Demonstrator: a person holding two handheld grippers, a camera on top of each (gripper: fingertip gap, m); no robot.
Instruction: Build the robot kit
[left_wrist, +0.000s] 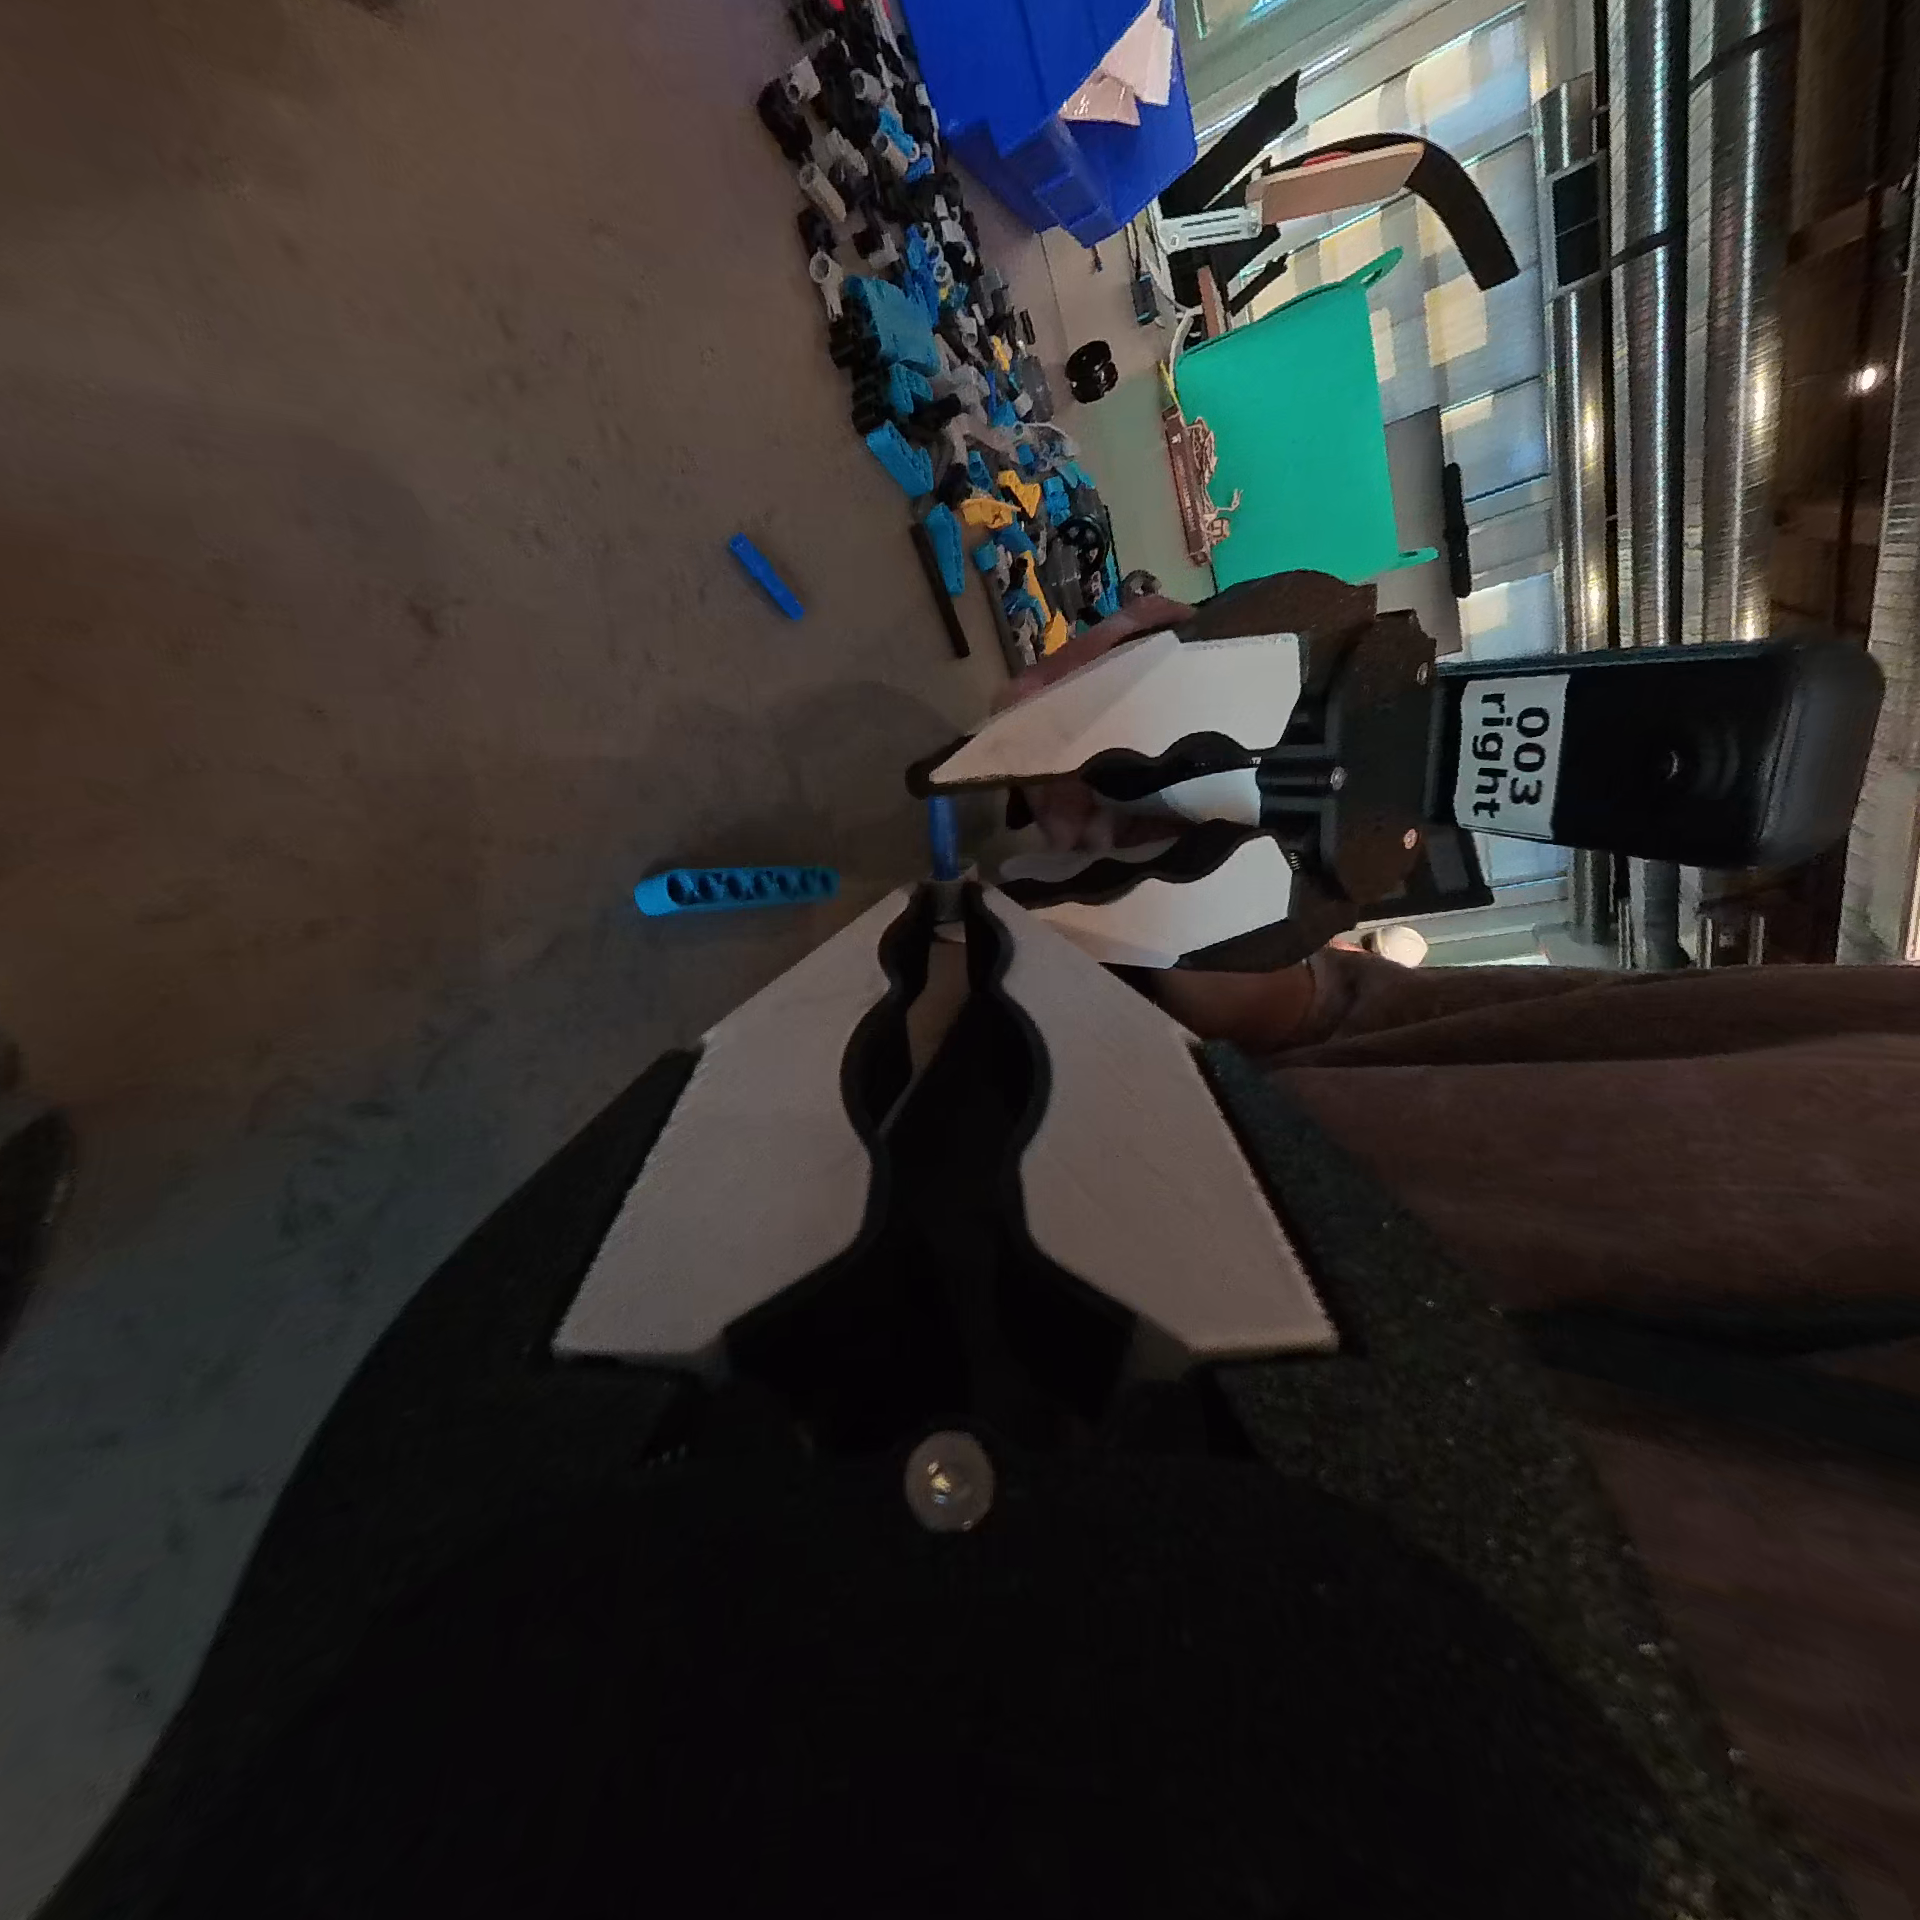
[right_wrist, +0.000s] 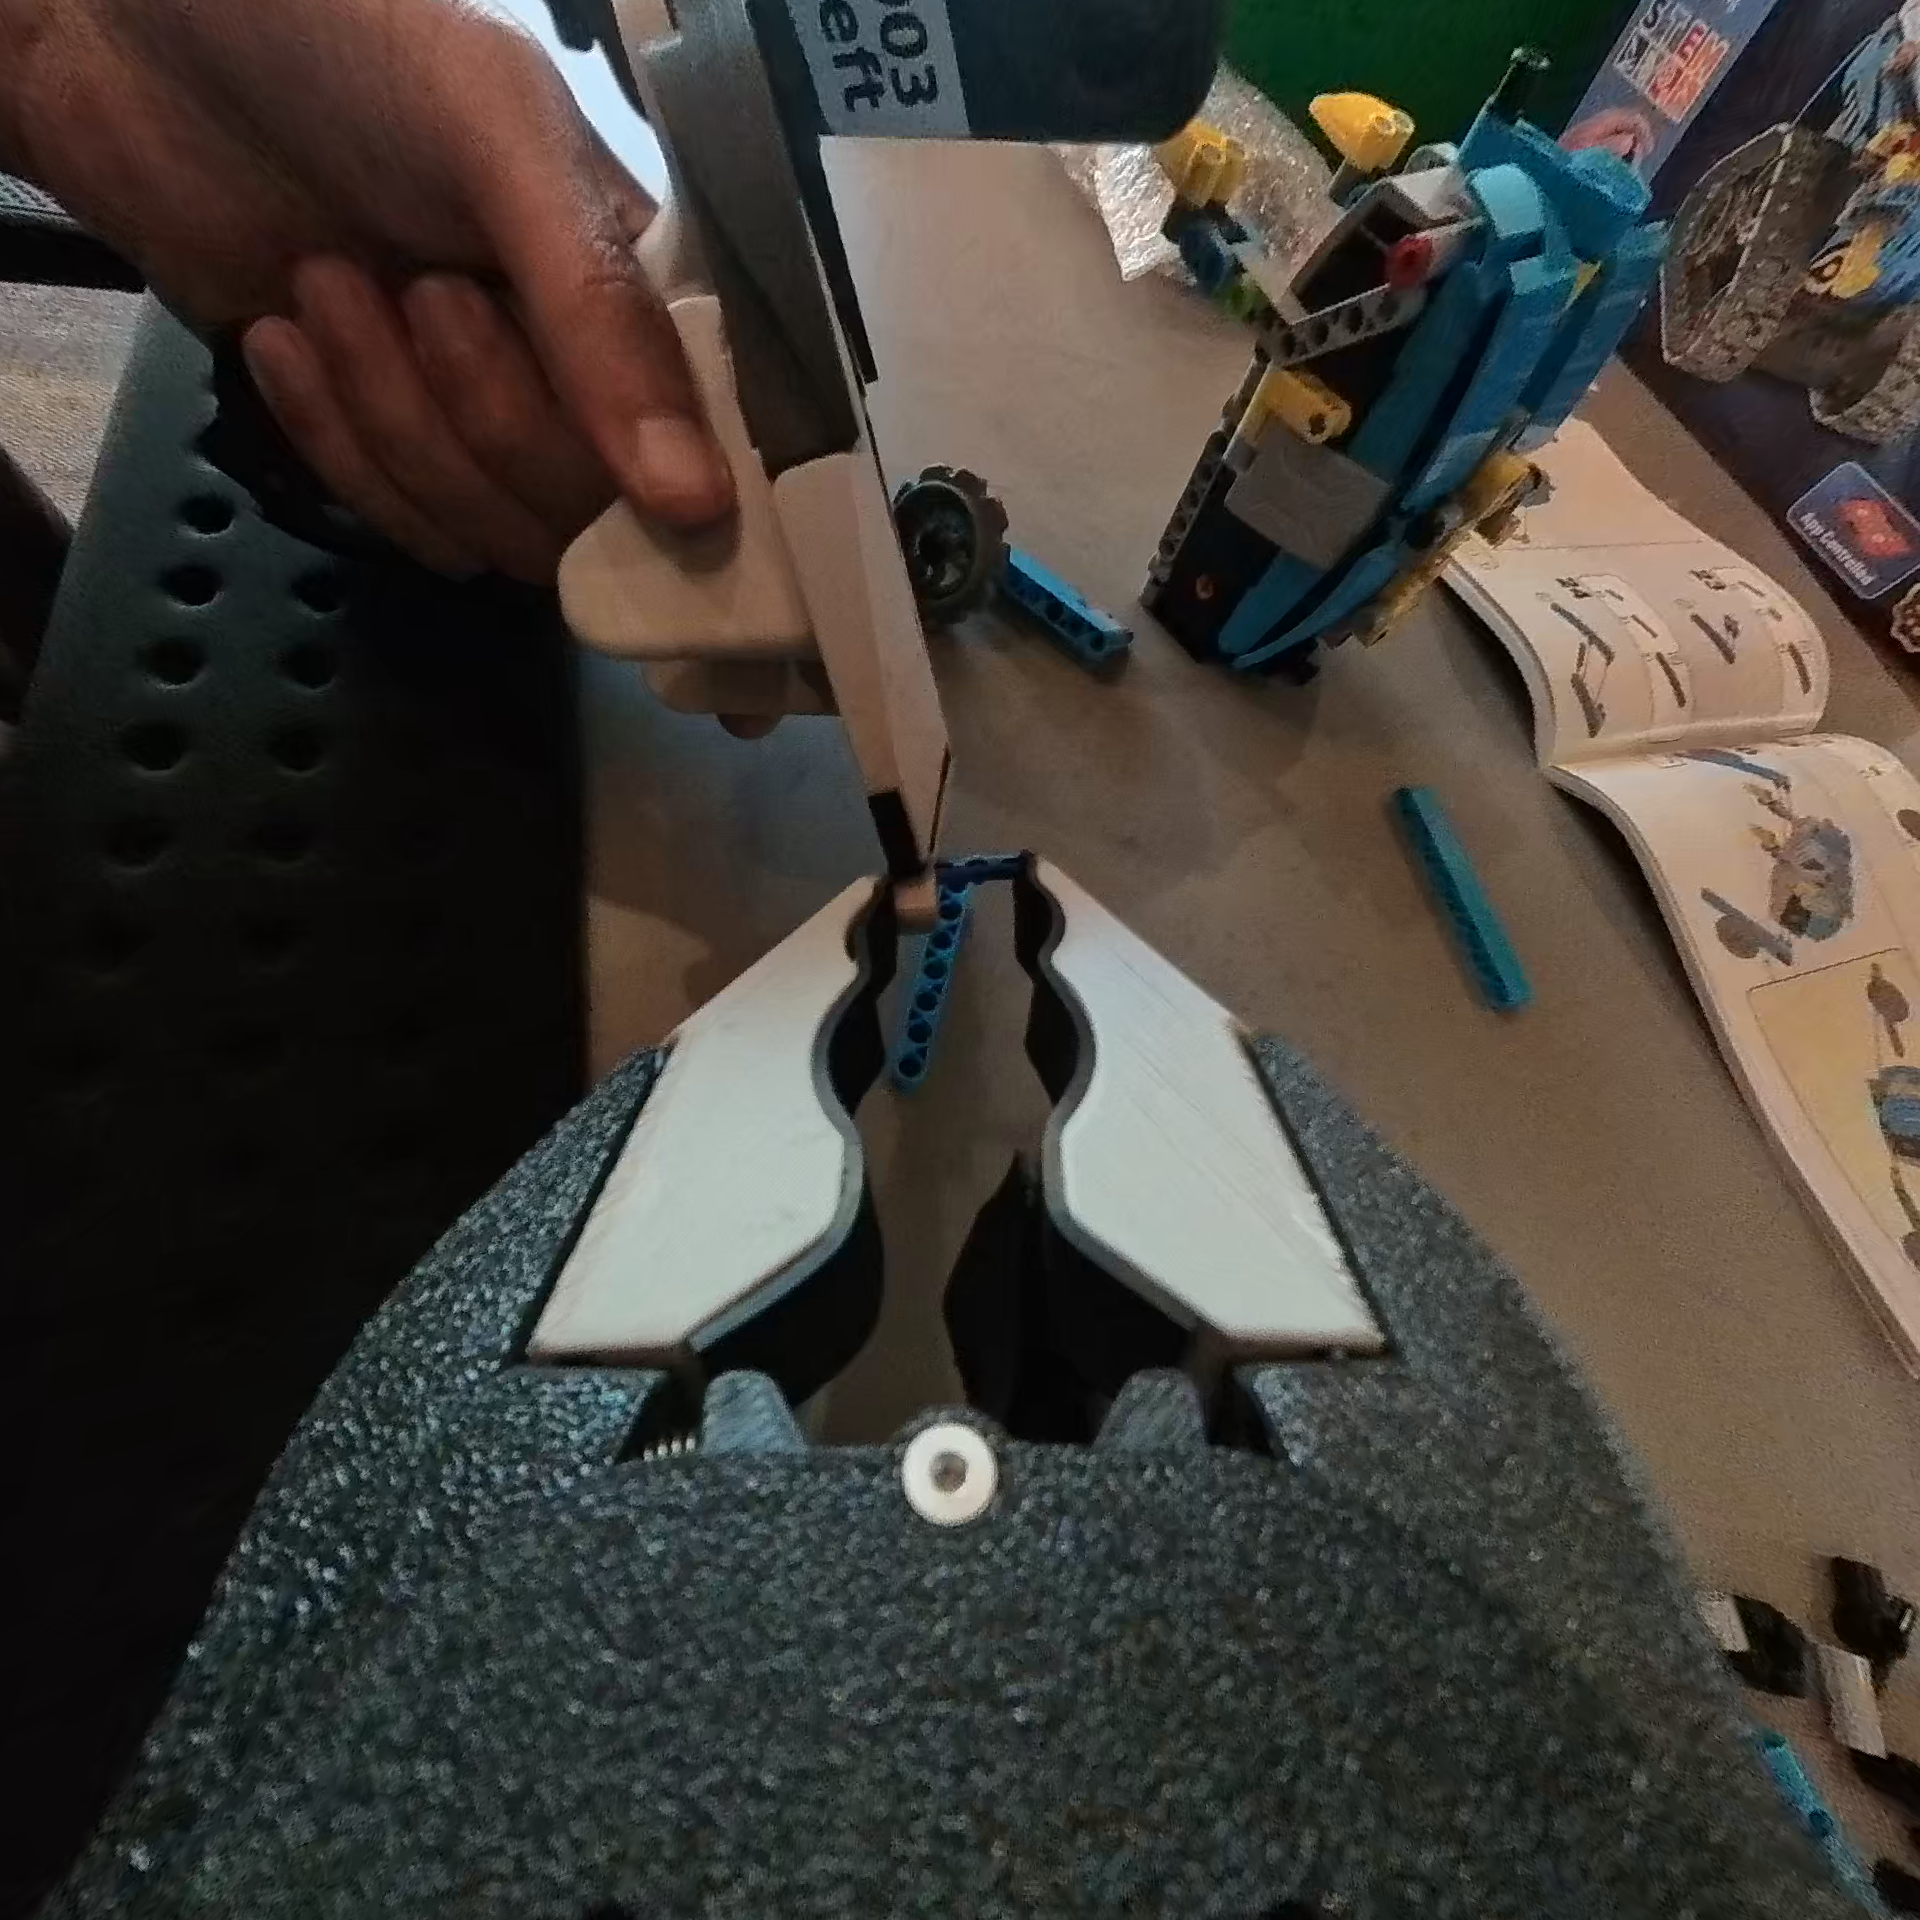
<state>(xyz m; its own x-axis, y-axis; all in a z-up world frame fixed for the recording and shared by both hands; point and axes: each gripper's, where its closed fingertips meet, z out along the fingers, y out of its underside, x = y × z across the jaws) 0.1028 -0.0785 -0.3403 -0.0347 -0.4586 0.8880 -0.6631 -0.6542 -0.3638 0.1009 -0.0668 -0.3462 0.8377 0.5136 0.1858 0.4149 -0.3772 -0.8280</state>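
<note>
My right gripper (right_wrist: 954, 881) has its jaws a little apart, closed on a blue holed beam (right_wrist: 928, 987). The beam has a short arm that reaches the right fingertip and a long arm that hangs toward the camera. My left gripper (left_wrist: 951, 902) is shut on a small tan and dark pin (right_wrist: 920, 904) and touches it to the blue beam's corner. In the left wrist view the right gripper (left_wrist: 961, 831) shows with the blue piece (left_wrist: 942, 840) between its tips. In the right wrist view the left gripper (right_wrist: 912, 873) comes down from above, held by a hand (right_wrist: 416, 260).
A light-blue beam (left_wrist: 738, 891), a darker blue beam (left_wrist: 766, 577), a pile of loose parts (left_wrist: 935, 343) and a blue bin (left_wrist: 1060, 94) lie on the table. A partly built blue model (right_wrist: 1403, 416), a wheel (right_wrist: 945, 551), a teal beam (right_wrist: 1460, 899) and an open booklet (right_wrist: 1662, 644) lie to the right. Only a small space, under 4 cm, lies between the two pairs of fingers.
</note>
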